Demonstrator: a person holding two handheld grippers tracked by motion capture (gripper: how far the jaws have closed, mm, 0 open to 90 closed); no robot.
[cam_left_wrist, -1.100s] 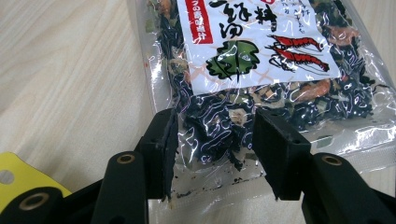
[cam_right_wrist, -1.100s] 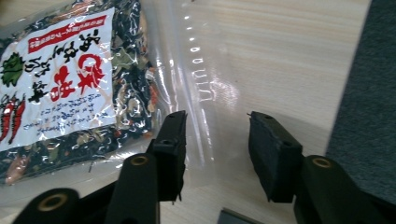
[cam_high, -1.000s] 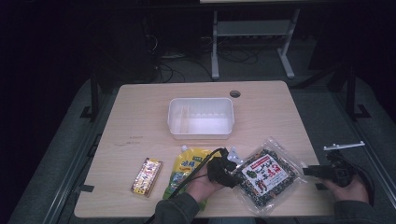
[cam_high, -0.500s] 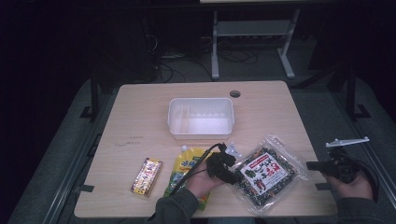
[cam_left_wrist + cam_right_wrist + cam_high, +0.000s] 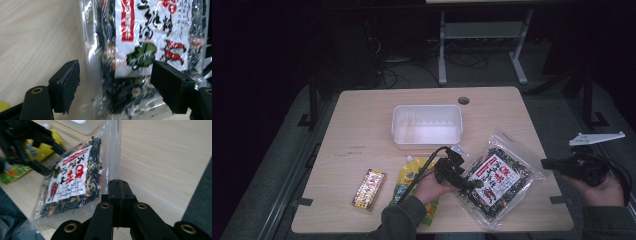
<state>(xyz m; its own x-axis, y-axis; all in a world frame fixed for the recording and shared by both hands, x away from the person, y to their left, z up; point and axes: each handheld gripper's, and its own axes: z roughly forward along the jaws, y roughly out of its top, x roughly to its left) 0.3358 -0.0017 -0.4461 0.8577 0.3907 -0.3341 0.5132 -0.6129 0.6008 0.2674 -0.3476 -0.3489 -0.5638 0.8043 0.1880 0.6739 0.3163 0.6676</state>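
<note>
High view: the white tub (image 5: 427, 125) sits empty. The left gripper (image 5: 472, 184) has just been opening, jaws apart astride the seaweed bag (image 5: 498, 177); the right gripper (image 5: 548, 163) is closed on nothing. The bag's label is blurred

the room is dim, the floor and far wall almost black in the high view, with only the table (image 5: 362, 130) lit softly from above and casting faint shadows. the high view is grainy. up close, glare streaks the clear snack bag (image 5: 140, 37), whose print looks soft, and the near jaws blur slightly.
</note>
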